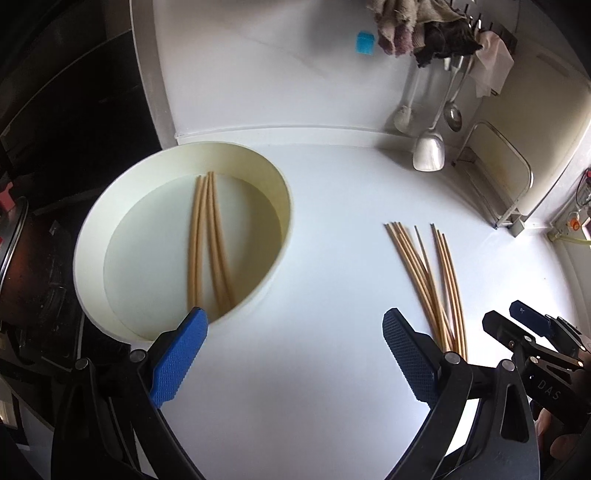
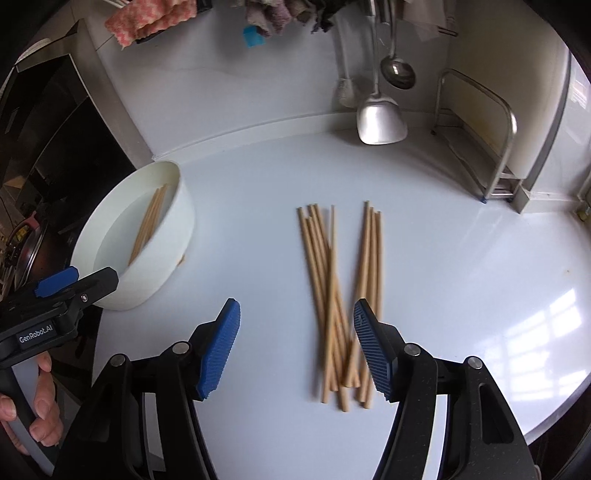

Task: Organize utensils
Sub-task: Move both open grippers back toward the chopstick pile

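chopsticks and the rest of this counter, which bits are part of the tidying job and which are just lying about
Part of the job:
loose chopsticks on the counter
white bowl
chopsticks in the bowl

Just lying about:
hanging ladle
hanging spatula
cloths on the rail
metal rack
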